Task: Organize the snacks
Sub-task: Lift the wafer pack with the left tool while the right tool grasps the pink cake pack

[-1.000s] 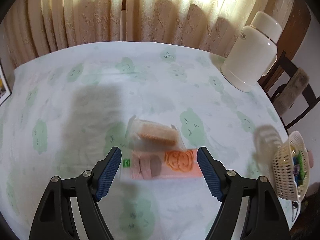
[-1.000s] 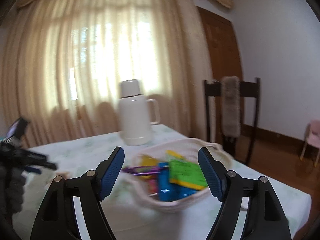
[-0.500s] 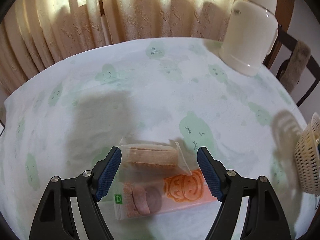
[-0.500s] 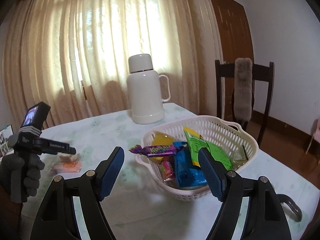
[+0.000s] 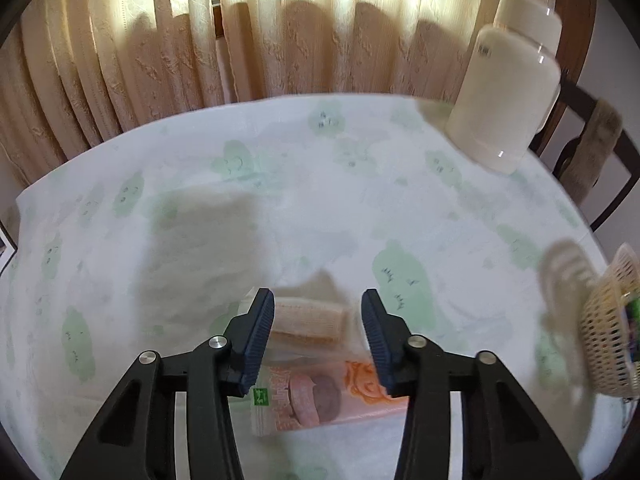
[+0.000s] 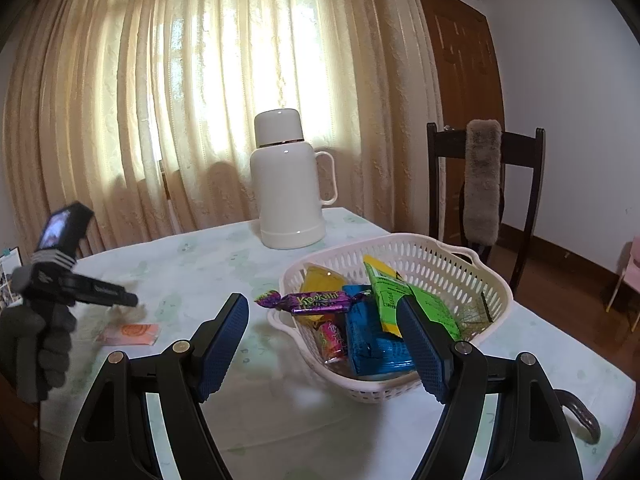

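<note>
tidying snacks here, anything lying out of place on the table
Two wrapped snacks lie loose on the tablecloth outside the white plastic basket: a clear-wrapped beige biscuit between the open left gripper fingers, and an orange-pink packet beside it.

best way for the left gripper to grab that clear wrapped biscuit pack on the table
Grip the clear biscuit pack across its short ends, from above: it lies flat, crosswise between the left gripper's open fingers, partly overlapping the orange packet.
</note>
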`<state>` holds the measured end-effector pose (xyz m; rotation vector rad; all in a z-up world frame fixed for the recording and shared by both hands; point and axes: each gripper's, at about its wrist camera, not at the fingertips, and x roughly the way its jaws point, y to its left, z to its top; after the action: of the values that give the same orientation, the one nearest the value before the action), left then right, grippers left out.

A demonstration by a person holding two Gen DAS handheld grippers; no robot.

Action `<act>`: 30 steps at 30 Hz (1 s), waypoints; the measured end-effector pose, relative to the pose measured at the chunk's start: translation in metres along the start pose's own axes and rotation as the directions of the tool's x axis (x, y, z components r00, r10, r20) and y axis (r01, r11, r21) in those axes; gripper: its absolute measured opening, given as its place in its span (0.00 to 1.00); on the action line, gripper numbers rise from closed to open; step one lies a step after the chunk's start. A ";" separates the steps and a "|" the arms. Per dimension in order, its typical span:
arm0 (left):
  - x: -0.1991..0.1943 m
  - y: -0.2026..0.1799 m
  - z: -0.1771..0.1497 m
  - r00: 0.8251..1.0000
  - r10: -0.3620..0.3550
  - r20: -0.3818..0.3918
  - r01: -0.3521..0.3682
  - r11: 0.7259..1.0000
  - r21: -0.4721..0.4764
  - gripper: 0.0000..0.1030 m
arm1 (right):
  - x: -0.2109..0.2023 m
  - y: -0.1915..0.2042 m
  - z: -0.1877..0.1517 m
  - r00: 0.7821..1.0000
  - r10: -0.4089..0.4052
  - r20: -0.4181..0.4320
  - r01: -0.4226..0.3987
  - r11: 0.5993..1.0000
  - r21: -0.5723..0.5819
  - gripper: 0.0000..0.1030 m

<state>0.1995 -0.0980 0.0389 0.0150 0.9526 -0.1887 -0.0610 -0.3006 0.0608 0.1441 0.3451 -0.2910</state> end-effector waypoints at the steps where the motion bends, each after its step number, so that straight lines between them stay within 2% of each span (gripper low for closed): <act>1: -0.005 0.001 0.001 1.000 -0.004 0.010 0.004 1.000 -0.002 0.40 | 0.000 0.001 0.000 1.000 -0.003 -0.001 0.003 1.000 -0.004 0.75; 7: -0.016 0.017 0.004 0.999 -0.043 0.009 0.043 0.998 -0.043 0.42 | 0.001 0.008 0.000 1.000 -0.025 -0.004 0.025 0.999 -0.039 0.75; 12: -0.011 0.031 0.005 0.997 -0.074 -0.003 0.074 0.991 -0.109 0.67 | 0.000 0.003 0.000 0.999 -0.050 -0.003 0.050 0.999 -0.019 0.75; 18: 0.013 0.036 0.000 0.992 -0.118 -0.033 0.114 0.988 -0.106 0.79 | -0.001 0.001 0.000 0.998 -0.066 -0.002 0.066 0.998 -0.014 0.75; 21: 0.031 0.041 -0.005 0.988 -0.137 -0.073 0.127 0.983 -0.131 0.79 | -0.001 0.001 0.000 0.998 -0.069 -0.003 0.069 0.998 -0.011 0.75; 22: 0.034 0.041 -0.007 0.987 -0.145 -0.072 0.134 0.982 -0.132 0.82 | -0.001 0.001 0.000 0.998 -0.070 -0.003 0.070 0.997 -0.011 0.75; 23: 0.032 0.039 -0.008 0.988 -0.142 -0.056 0.135 0.984 -0.118 0.83 | -0.001 0.000 0.000 0.998 -0.069 -0.003 0.069 0.998 -0.011 0.75; 25: 0.033 0.032 -0.010 0.983 -0.167 -0.077 0.160 0.983 -0.090 0.84 | -0.001 0.000 0.000 0.998 -0.069 -0.003 0.069 0.998 -0.011 0.75; 30: 0.035 0.014 -0.015 0.994 -0.078 -0.078 0.080 0.997 0.018 0.84 | -0.001 0.000 0.000 0.998 -0.069 -0.002 0.069 0.998 -0.011 0.75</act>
<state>0.2099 -0.0881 0.0008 0.0043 1.0289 -0.2731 -0.0621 -0.3000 0.0610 0.1219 0.3549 -0.3570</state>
